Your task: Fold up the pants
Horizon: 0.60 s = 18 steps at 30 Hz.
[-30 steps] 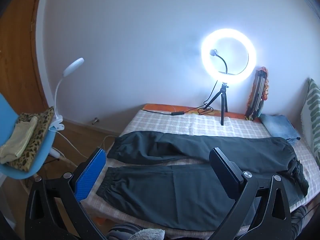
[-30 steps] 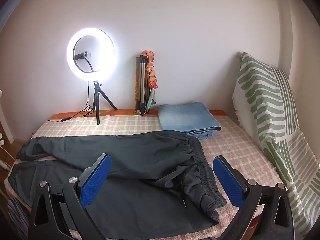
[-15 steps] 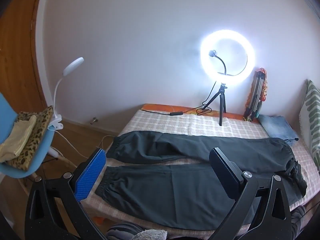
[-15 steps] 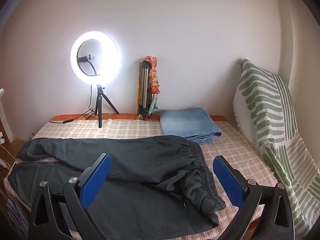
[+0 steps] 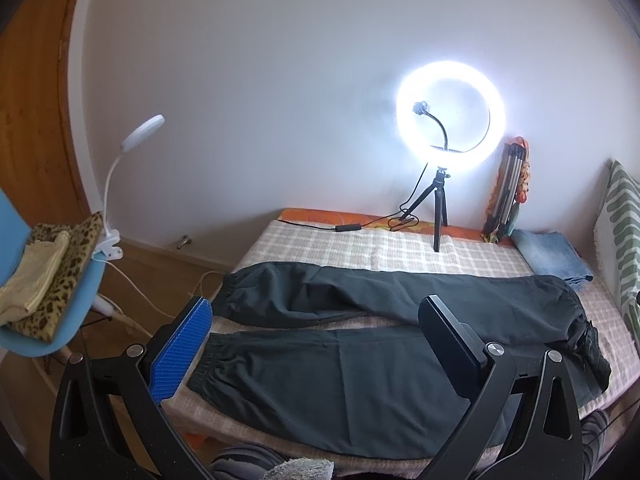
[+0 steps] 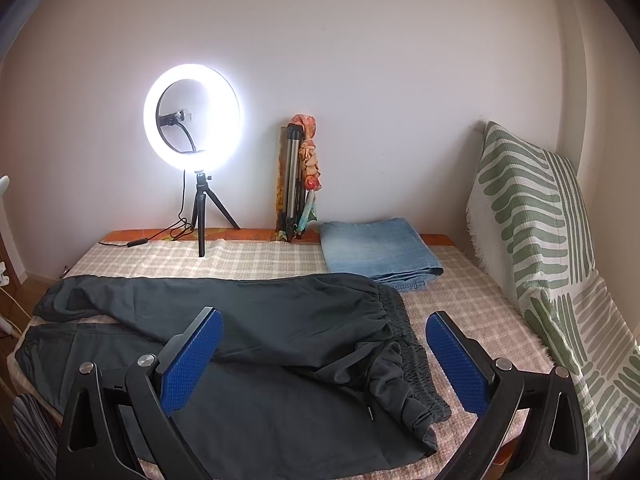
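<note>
Dark pants [image 5: 360, 344] lie spread flat on the checked bed cover [image 5: 352, 244], cuffs to the left, bunched elastic waistband [image 6: 404, 344] to the right. The two legs lie apart with a strip of cover between them. My left gripper [image 5: 316, 320] hangs open above the near leg close to the cuff end, holding nothing. My right gripper [image 6: 324, 332] is open above the waist end, also holding nothing. Neither gripper touches the cloth.
A lit ring light [image 5: 450, 116] on a small tripod stands at the back of the bed, its cable [image 5: 344, 227] trailing left. Folded jeans [image 6: 378, 250] lie at the back right by a folded tripod [image 6: 294, 184]. A striped cushion [image 6: 532, 220] leans right. A blue chair [image 5: 52, 280] with clothes and a clip lamp [image 5: 140, 136] stands left.
Both grippers have drawn back and risen slightly, so the pants sit a little farther off in each view. The pants have not moved. Both grippers stay open.
</note>
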{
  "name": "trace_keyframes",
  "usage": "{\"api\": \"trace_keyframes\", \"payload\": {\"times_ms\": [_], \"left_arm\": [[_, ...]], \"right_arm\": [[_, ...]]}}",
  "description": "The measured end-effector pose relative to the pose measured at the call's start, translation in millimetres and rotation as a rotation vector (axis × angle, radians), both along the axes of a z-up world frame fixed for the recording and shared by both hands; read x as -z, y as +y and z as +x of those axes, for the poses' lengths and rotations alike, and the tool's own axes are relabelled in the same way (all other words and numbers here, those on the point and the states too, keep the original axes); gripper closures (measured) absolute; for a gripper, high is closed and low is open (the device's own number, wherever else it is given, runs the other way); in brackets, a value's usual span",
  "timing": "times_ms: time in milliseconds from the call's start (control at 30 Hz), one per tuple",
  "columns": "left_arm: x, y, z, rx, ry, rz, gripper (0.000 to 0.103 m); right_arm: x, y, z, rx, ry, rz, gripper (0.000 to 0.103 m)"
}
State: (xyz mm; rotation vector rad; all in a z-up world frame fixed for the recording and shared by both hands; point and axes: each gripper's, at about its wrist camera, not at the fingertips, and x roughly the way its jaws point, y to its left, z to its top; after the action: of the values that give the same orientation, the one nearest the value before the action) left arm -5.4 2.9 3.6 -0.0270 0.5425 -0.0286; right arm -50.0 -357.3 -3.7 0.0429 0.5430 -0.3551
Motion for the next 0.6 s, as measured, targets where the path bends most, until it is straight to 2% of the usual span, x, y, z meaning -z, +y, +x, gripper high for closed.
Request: {"api": "trace_keyframes", "payload": {"times_ms": [600], "left_arm": [[-0.8,4.0,-3.2,-0.001,-0.004,-0.011,0.000]], "right_arm": [[-1.5,1.8,1.3,-0.007,0.002,-0.004,0.000]]}}
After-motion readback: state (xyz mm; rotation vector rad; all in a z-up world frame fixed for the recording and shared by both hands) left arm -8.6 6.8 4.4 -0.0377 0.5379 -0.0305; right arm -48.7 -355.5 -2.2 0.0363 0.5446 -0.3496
